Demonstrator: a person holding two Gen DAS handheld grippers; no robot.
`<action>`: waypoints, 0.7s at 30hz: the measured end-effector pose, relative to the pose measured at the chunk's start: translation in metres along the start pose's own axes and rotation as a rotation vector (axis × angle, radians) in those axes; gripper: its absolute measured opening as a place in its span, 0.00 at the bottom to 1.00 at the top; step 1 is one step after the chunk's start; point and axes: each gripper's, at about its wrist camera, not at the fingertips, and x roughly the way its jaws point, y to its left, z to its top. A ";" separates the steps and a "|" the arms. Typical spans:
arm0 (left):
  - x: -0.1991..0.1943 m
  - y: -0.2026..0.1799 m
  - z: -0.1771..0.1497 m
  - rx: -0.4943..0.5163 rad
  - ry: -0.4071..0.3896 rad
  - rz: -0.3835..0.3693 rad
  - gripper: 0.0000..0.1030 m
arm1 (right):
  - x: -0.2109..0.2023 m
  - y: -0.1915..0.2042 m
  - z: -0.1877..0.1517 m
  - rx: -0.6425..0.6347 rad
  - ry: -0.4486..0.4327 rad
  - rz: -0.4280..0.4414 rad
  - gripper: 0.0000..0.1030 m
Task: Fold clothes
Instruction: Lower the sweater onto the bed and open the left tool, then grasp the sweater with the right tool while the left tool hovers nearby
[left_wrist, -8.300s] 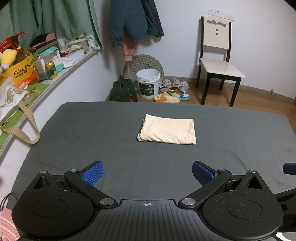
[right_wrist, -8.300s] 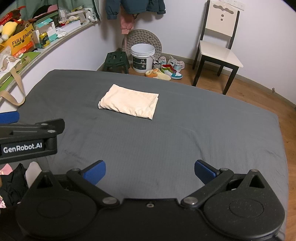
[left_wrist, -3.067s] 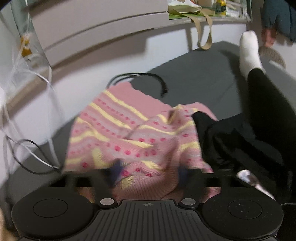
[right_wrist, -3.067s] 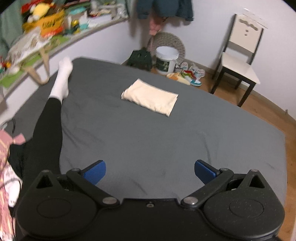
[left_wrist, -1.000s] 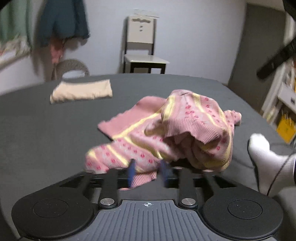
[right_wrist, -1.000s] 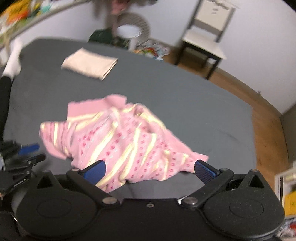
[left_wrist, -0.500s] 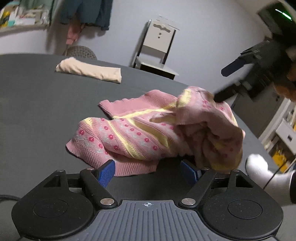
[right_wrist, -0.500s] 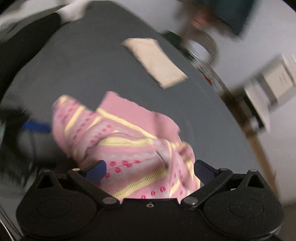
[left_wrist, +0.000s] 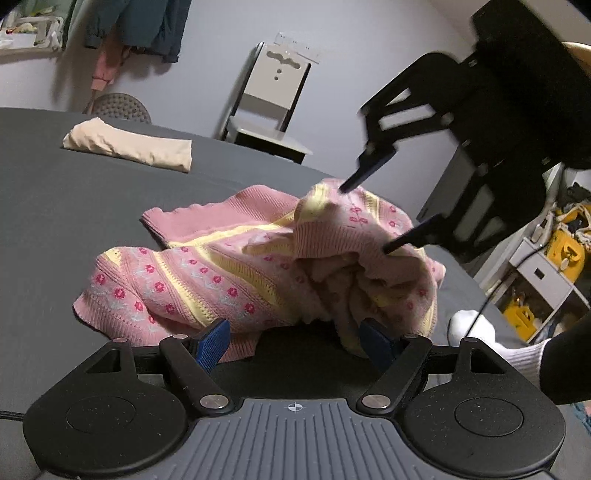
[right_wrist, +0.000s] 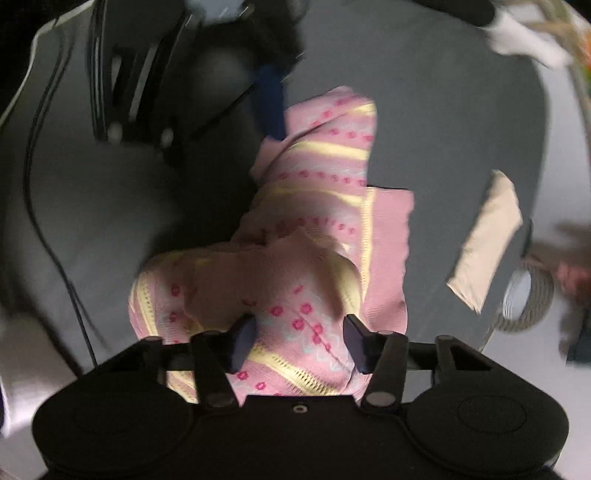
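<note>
We're in a bedroom at home: a grey bed (left_wrist: 55, 192), jackets (left_wrist: 136, 26) hanging on the wall, a chair (left_wrist: 269, 107), cluttered shelves (left_wrist: 546, 273).

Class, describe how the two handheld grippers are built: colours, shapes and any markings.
The left gripper and right gripper look alike: black linkage arms with silver pivot screws, blue textured pads on the fingers, two round black discs. The left one has a ribbed grey plate with a crosshair mark.

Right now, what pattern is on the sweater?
Pink sweater with yellow stripes and rows of small red flowers; clearest in the left wrist view.
</note>
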 end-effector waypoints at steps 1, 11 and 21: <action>-0.001 0.001 0.001 -0.005 -0.004 -0.003 0.76 | 0.001 -0.002 0.002 -0.019 0.003 0.004 0.40; 0.000 -0.005 0.003 0.014 -0.011 -0.039 0.76 | 0.023 -0.023 0.009 0.060 0.010 0.170 0.18; 0.002 -0.009 0.004 0.027 -0.009 -0.064 0.76 | -0.017 -0.025 -0.027 0.310 -0.076 0.164 0.17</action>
